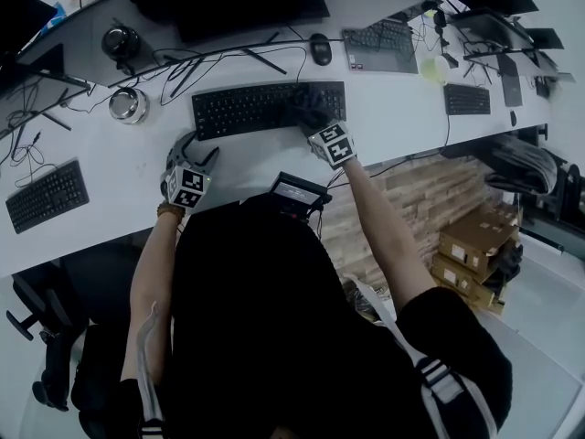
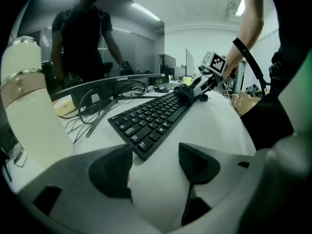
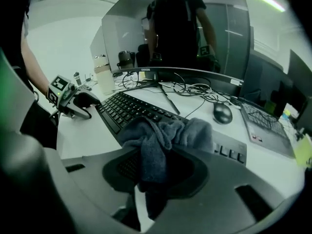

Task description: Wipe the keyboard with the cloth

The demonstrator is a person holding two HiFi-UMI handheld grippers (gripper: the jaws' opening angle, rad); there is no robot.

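A: Grips the cloth point(image 3: 165, 133) in the right tongs point(image 3: 156, 170), bunched on the keyboard's point(image 1: 260, 108) right end; holds the left tongs point(image 2: 155, 168) apart, empty, above the table point(image 1: 402, 131).

B: Handles soft, light and floppy, probably; best pinched at a thick fold, never a loose corner.

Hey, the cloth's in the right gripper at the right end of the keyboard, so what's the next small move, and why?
Probably slide the right gripper leftward along the key rows. Its jaws are shut on the cloth, which lies bunched on the right end of the keyboard, and most keys lie uncovered to its left. The left gripper, open and empty, sits off the keyboard's near corner.
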